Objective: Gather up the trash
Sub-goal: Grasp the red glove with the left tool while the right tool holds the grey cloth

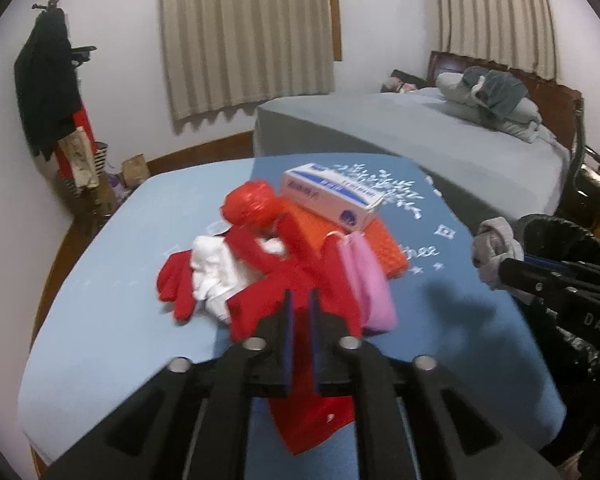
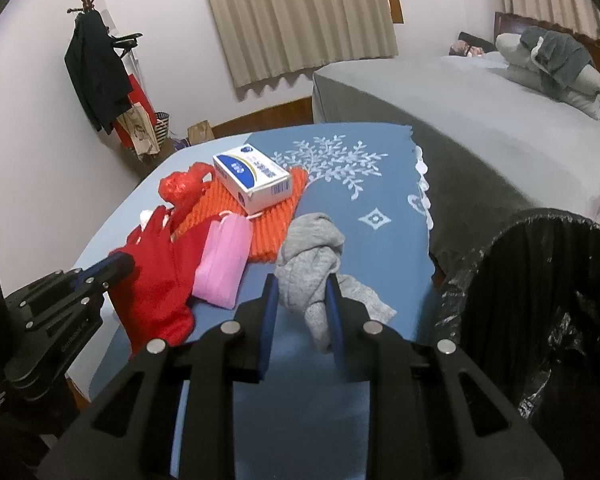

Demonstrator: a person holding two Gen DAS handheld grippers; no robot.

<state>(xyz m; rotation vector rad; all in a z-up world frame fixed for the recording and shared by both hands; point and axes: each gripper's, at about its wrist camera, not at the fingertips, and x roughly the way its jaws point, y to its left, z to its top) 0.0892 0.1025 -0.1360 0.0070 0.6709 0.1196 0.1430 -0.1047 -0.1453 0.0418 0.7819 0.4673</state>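
My left gripper (image 1: 300, 300) is shut on a red plastic bag (image 1: 316, 416), lifted above the blue table; it also shows in the right wrist view (image 2: 156, 276). My right gripper (image 2: 302, 280) is shut on a grey cloth (image 2: 312, 252), which also shows in the left wrist view (image 1: 496, 248). On the table lie a pink face mask (image 2: 222, 264), a white and blue box (image 2: 252, 178) on an orange foam net (image 2: 268, 216), a crumpled red bag (image 1: 252, 204) and white tissue (image 1: 216, 276). A black-lined trash bin (image 2: 540, 300) stands to the right.
The blue patterned tablecloth (image 2: 364, 208) covers the table. A grey bed (image 2: 480, 120) with pillows stands behind on the right. A coat rack (image 2: 96, 68) with dark clothes and bags on the floor stands at the back left.
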